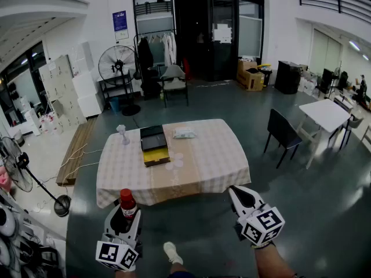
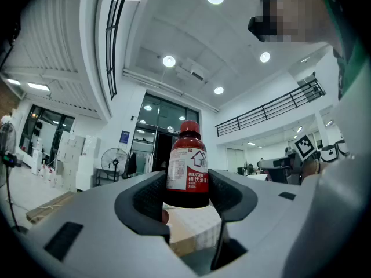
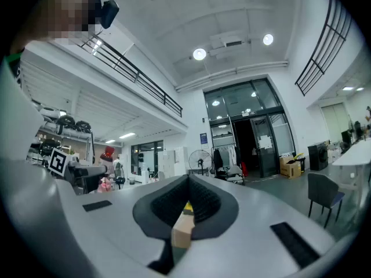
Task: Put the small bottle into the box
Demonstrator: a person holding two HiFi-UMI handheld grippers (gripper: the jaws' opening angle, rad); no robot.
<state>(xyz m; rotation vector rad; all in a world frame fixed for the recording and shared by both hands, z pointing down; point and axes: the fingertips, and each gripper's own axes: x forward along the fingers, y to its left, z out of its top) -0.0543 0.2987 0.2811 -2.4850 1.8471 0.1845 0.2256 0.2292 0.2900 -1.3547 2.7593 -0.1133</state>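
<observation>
A small dark-red bottle (image 1: 127, 204) with a red cap and a white label stands upright between the jaws of my left gripper (image 1: 123, 218), which is shut on it. In the left gripper view the bottle (image 2: 187, 167) fills the gap, with both pads of the left gripper (image 2: 186, 197) against its sides. The box (image 1: 154, 145), black with a yellow edge, lies open on the cloth-covered table (image 1: 203, 167) ahead, well beyond both grippers. My right gripper (image 1: 240, 194) is at the lower right, shut with nothing in it. Its pads meet in the right gripper view (image 3: 186, 198).
A white packet (image 1: 184, 134) and a small clear glass (image 1: 122, 133) lie on the table near the box. A black chair (image 1: 282, 133) and a white table (image 1: 324, 114) stand to the right, and a floor fan (image 1: 17, 169) to the left. The person's shoe (image 1: 171, 252) shows on the floor below.
</observation>
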